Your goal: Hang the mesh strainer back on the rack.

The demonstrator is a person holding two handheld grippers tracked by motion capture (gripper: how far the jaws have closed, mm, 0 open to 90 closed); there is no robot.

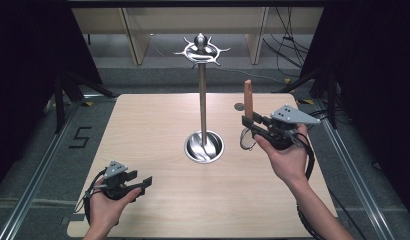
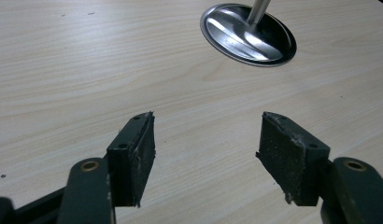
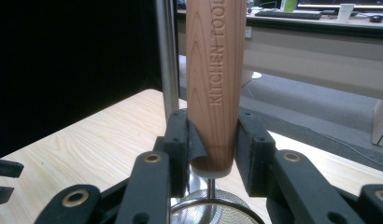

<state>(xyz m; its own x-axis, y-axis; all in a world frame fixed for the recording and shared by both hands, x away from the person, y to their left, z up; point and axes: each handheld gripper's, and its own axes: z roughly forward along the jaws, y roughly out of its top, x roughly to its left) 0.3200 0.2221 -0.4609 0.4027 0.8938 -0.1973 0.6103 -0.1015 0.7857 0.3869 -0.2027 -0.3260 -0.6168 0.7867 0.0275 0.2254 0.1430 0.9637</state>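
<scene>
A steel stand (image 1: 202, 100) rises from a round dish base (image 1: 204, 146) at the table's middle, with a ring of hooks (image 1: 201, 49) on top. My right gripper (image 1: 249, 122) is shut on a strainer's wooden handle (image 1: 248, 100), which points straight up just right of the stand. Its wire mesh bowl (image 1: 247, 139) hangs below the jaws. In the right gripper view the handle (image 3: 213, 84) reads "KITCHEN TOOL", with the mesh (image 3: 213, 212) underneath and the stand's pole (image 3: 167, 60) close behind. My left gripper (image 1: 143, 181) rests open near the front left; its pads (image 2: 133, 154) hold nothing.
The wooden table (image 1: 143, 130) has bare room on its left half and front. A small round disc (image 1: 239, 106) sits on the far right part. The dish base (image 2: 248, 33) lies ahead of the left gripper. Shelving, cables and dark curtains surround the table.
</scene>
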